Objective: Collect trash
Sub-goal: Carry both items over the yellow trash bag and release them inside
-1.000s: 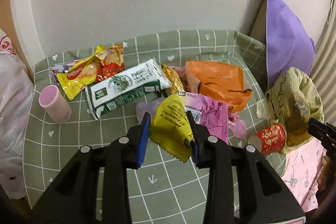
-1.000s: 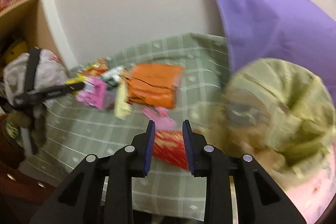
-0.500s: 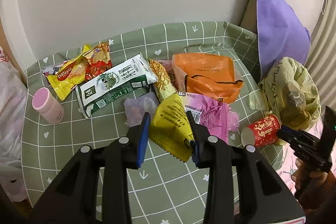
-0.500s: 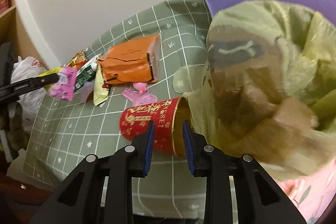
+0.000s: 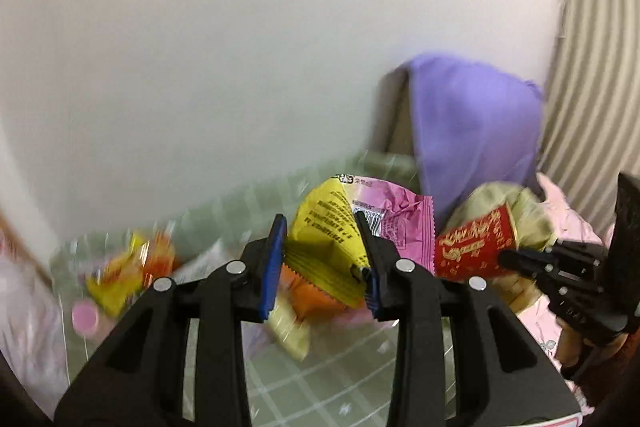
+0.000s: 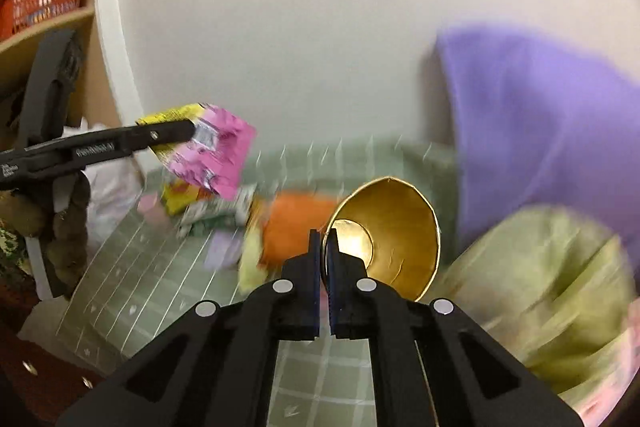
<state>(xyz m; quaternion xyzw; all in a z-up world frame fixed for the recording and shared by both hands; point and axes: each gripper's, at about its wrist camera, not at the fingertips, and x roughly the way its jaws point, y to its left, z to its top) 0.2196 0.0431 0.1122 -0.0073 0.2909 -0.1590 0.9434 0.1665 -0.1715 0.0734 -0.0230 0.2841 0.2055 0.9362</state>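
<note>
Moved: both loads lifted off the green cloth (image 6: 168, 267) since 0.5 s ago.
Left gripper (image 5: 320, 263): clamped on pink-yellow wrapper (image 5: 344, 227), held aloft.
Right gripper (image 6: 325, 251): pinching red cup (image 6: 394, 231) rim, beside trash bag (image 6: 552, 267).
Advice: probably tip the cup in mouth-down, grip firm.

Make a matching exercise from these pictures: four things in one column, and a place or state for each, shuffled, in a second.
Things:
1. wrapper
2. cup
3. pillow
4. basket

Places or states:
A. on the shelf
B. leaning against the wall
C. rim pinched in the right gripper
D. held up in the left gripper

Pairs: 1-D, 2-C, 3-B, 4-A
</note>
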